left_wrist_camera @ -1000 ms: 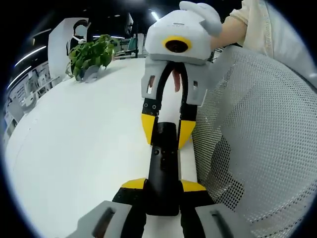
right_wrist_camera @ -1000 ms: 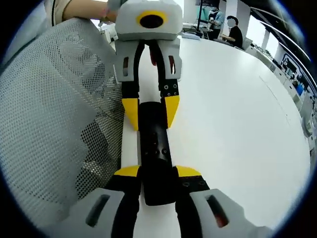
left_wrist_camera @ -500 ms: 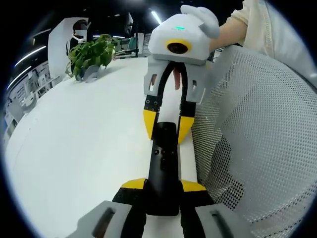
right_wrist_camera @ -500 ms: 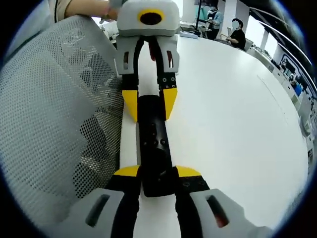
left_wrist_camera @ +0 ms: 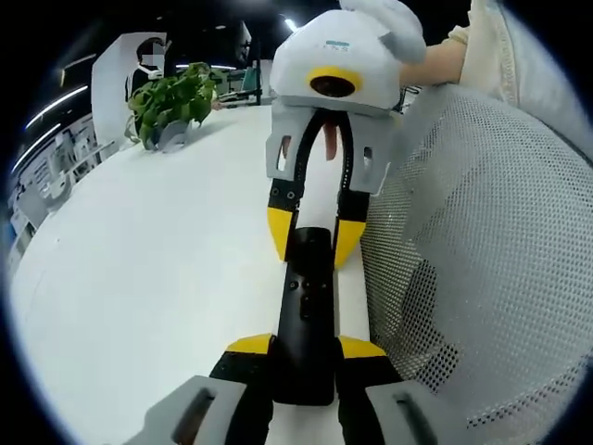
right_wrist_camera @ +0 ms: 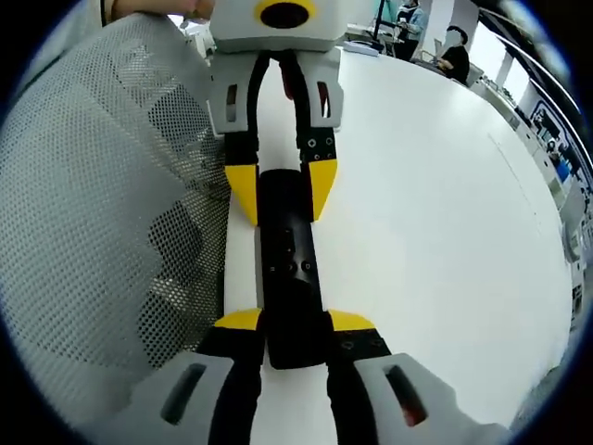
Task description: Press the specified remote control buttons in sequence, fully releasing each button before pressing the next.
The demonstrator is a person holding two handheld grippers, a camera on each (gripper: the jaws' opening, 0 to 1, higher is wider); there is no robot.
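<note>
We see a long black remote control lying flat on the white worktop. It is held at both ends.

In the left gripper view, our left gripper has its yellow-tipped jaws closed on the near end of the remote control, one jaw on each long side. At the far end of the remote control, the right gripper comes in from the top. Its yellow jaw tips sit on each side of the far end, touching it. A hand in a light glove rests on top of that gripper.

In the right gripper view, we see the same thing from the other end. Our right gripper has its jaws closed on the near end of the remote control. The left gripper grips the far end with its yellow tips. Small round buttons show on the top face of the remote control, but we cannot tell if any is pushed down.

Just beside the remote control, along one long side, stands a white mesh chair back. Far from the remote control, near the back edge of the worktop, is a pot with a green leafy plant in it.

Beyond the far end of the remote control, well away across the worktop, a person in dark clothes sits.
</note>
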